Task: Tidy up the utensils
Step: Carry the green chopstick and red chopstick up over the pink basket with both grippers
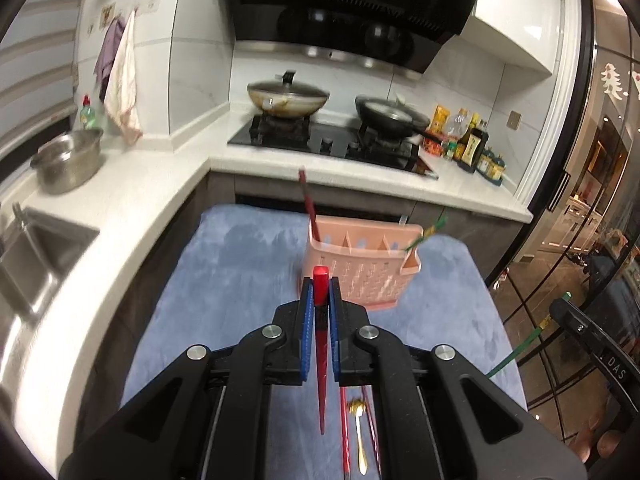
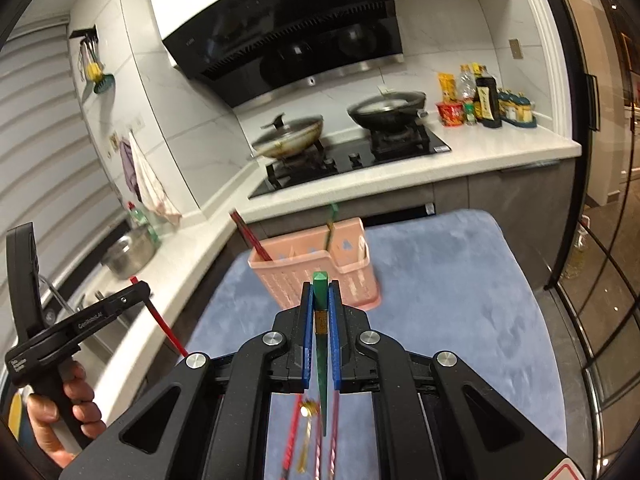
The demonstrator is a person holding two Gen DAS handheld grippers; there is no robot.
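A pink utensil basket (image 1: 360,268) (image 2: 316,268) stands on a blue mat (image 1: 240,264) (image 2: 440,280). It holds a dark red chopstick (image 1: 308,204) (image 2: 250,236) at its left end and a green chopstick (image 1: 424,236) (image 2: 331,224) at its right. My left gripper (image 1: 321,292) is shut on a red chopstick (image 1: 321,368), above the mat near the basket. My right gripper (image 2: 321,296) is shut on a green chopstick (image 2: 321,360), also near the basket. A gold spoon (image 1: 358,436) (image 2: 306,436) and more chopsticks (image 1: 345,432) (image 2: 320,452) lie on the mat below.
A white L-shaped counter (image 1: 132,192) carries a steel pot (image 1: 68,160), a sink (image 1: 28,256), a hob with two pans (image 1: 328,120) and sauce bottles (image 1: 468,140). A glass door (image 1: 592,200) stands to the right.
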